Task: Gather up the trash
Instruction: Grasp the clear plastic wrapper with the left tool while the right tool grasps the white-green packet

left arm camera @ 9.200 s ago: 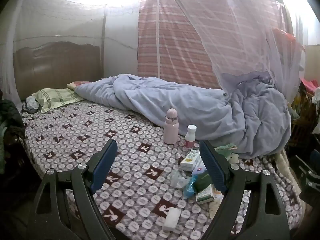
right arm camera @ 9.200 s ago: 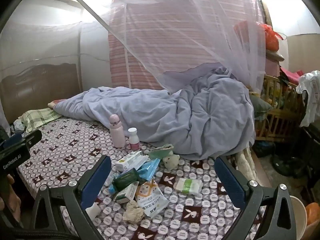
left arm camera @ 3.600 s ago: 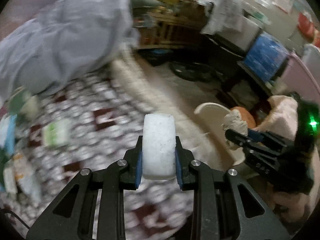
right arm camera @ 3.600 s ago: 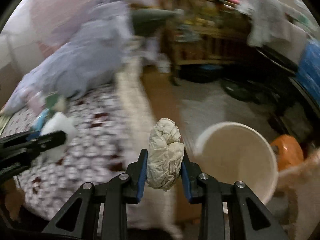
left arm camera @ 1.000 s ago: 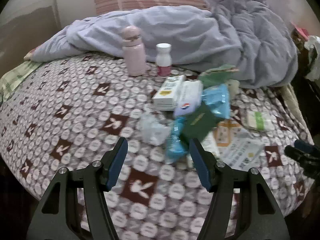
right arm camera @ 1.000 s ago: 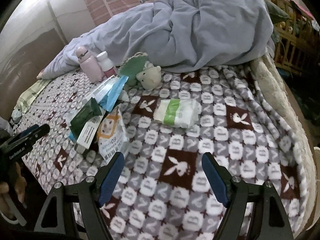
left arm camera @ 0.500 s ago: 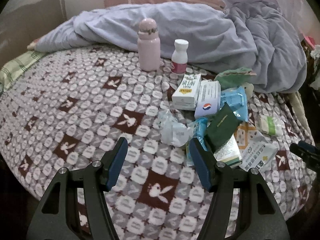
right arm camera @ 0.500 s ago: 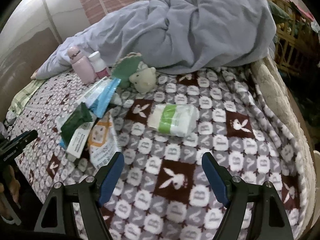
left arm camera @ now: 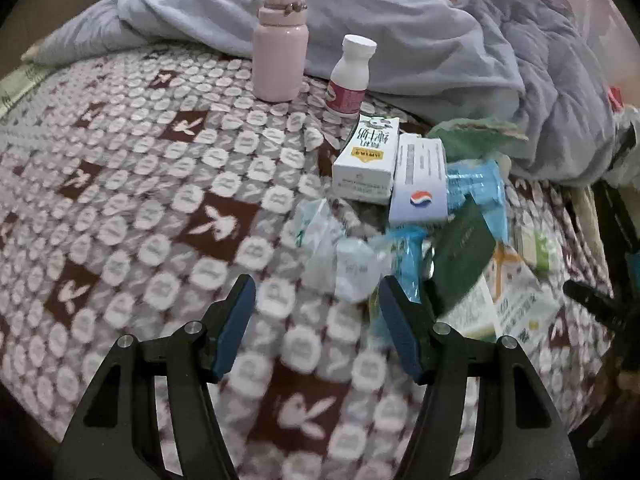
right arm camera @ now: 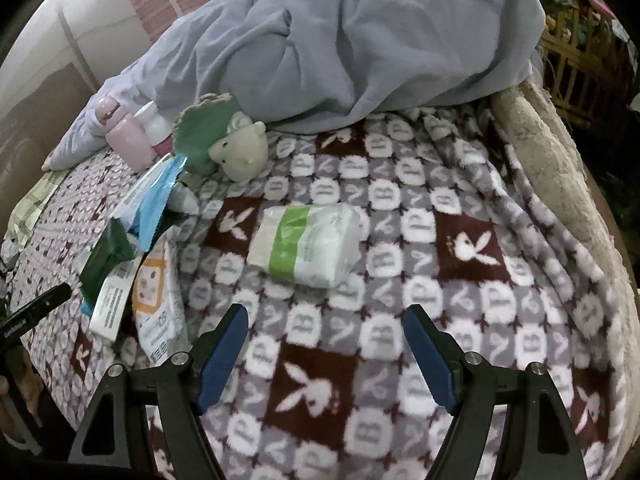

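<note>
My left gripper [left arm camera: 316,300] hangs open over the patterned blanket [left arm camera: 160,208], its blue pads empty. A crumpled clear plastic wrapper [left arm camera: 340,252] lies just ahead of the pads. Behind it sit two white boxes [left arm camera: 368,160], blue packets [left arm camera: 476,188] and a dark green packet [left arm camera: 460,260]. In the right wrist view my right gripper [right arm camera: 324,332] is open too, nothing between its fingers. A white tissue pack with a green band [right arm camera: 308,244] lies just beyond its tips.
A pink flask [left arm camera: 280,44] and a white pill bottle [left arm camera: 350,76] stand upright by the grey-blue duvet [left arm camera: 400,20]. A small plush toy [right arm camera: 240,152] rests near the duvet. The bed's edge [right arm camera: 568,184] runs down the right. The other gripper's tip [right arm camera: 36,304] shows at left.
Both grippers have come down and forward toward the bed. The clear wrapper now sits closer to the left pads, and the tissue pack closer to the right pads. Both stayed open.
</note>
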{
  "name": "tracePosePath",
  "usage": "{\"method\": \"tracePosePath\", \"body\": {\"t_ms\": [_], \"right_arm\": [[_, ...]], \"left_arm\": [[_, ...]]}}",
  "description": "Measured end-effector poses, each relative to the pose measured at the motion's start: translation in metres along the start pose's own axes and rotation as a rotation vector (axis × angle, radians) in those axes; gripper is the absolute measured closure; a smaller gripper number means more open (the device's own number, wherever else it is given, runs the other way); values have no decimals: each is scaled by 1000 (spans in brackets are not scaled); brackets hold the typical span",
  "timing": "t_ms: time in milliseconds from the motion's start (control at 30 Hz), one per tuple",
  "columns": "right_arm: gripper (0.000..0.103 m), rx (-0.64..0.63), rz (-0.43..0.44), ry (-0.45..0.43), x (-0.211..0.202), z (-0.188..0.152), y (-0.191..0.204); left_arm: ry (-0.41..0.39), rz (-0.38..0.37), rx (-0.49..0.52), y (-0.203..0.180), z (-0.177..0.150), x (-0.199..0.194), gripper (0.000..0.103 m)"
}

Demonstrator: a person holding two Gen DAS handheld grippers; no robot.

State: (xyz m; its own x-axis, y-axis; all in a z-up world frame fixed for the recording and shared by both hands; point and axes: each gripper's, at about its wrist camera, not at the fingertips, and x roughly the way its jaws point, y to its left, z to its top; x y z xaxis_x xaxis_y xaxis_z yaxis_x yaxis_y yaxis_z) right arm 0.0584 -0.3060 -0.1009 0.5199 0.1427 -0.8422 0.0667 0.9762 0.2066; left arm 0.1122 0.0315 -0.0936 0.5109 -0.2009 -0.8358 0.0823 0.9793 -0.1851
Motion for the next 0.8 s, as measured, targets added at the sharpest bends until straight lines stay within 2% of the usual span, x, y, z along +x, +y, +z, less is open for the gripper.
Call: {"method": "tracePosePath", "body": {"t_ms": [267, 367, 433, 500, 567, 600, 633, 667, 733, 800], "right_arm": [[25, 37, 22, 9, 24, 23, 0], [24, 21, 34, 26, 41, 31, 9], [24, 4, 20, 38, 52, 34, 15], [24, -23, -2, 51, 64, 35, 21], [24, -62, -46, 56, 72, 34, 27], [29, -77, -53, 39, 71, 33, 28], [44, -83, -54, 18, 67, 31, 28], [48, -88, -49, -1, 62, 30, 27], [54, -85, -29, -5, 56, 28, 25], [55, -69, 2, -5, 45, 25, 19]], "left_arm": [[30, -39, -1, -2, 18, 33, 40], [46, -72, -10, -1, 18, 43, 44], [65, -82, -11, 1, 17, 48, 71], [93, -89, -28, 4, 15, 53, 88], [86, -86, -42, 8, 13, 50, 88], [72, -83, -44, 10, 13, 46, 89], [53, -83, -46, 12, 13, 39, 90], [40, -85, -48, 13, 13, 33, 90], [17, -76, -40, 12, 14, 20, 91], [-4, -65, -18, 6, 15, 6, 91]]}}
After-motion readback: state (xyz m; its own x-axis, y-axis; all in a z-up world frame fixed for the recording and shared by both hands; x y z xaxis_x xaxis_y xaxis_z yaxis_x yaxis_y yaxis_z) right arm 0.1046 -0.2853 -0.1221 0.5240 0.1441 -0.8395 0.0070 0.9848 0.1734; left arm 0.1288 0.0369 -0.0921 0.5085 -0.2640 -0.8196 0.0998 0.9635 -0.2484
